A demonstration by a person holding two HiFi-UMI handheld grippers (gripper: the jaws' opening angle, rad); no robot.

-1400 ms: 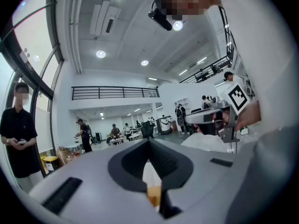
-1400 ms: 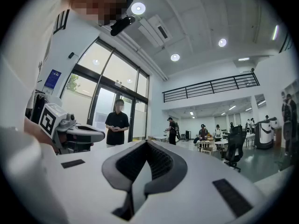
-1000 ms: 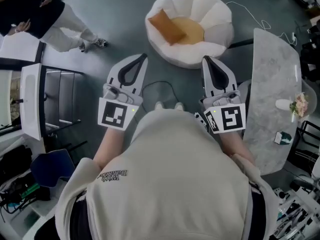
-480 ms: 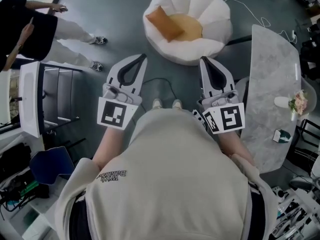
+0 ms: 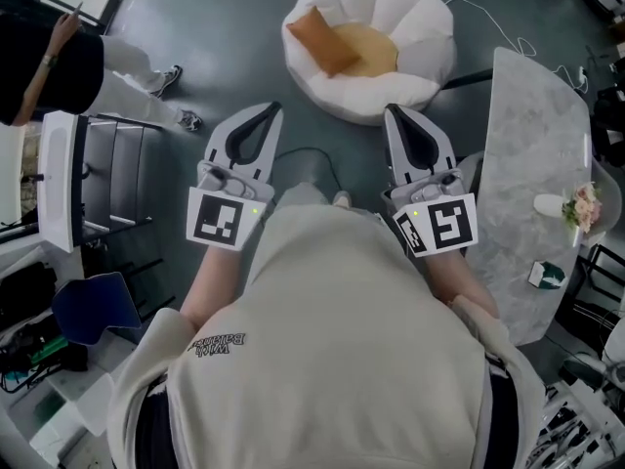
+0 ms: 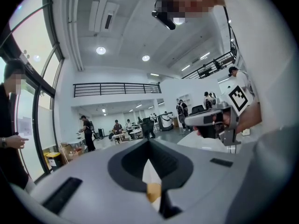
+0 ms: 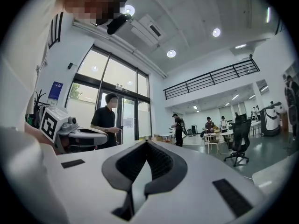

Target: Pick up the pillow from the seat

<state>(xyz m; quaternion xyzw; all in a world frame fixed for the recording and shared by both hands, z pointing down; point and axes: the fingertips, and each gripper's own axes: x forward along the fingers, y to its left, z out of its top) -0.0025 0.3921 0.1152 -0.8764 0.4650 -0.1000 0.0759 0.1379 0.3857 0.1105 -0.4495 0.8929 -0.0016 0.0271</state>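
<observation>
Pillow (image 5: 322,42), orange: lies in the white seat (image 5: 415,81), toward its left side. Left gripper (image 5: 270,111) and right gripper (image 5: 393,112): both held on the person's side of the seat, apart from it. Both sets of jaws clenched tip to tip, nothing between them. Marble table (image 5: 532,164) is right of the seat.

Soft cloth things, hard matt plastic tools.
My left gripper (image 5: 276,108) and right gripper (image 5: 389,109) are matt pale-grey plastic with dark ribbed pads (image 7: 162,161); seat (image 5: 420,27) puffy white fabric, pillow (image 5: 321,43) smooth tan cloth, table (image 5: 532,164) polished marble-look, floor (image 5: 225,47) smooth grey with a dull sheen, my hoodie (image 5: 332,340) cream matt cloth.
</observation>
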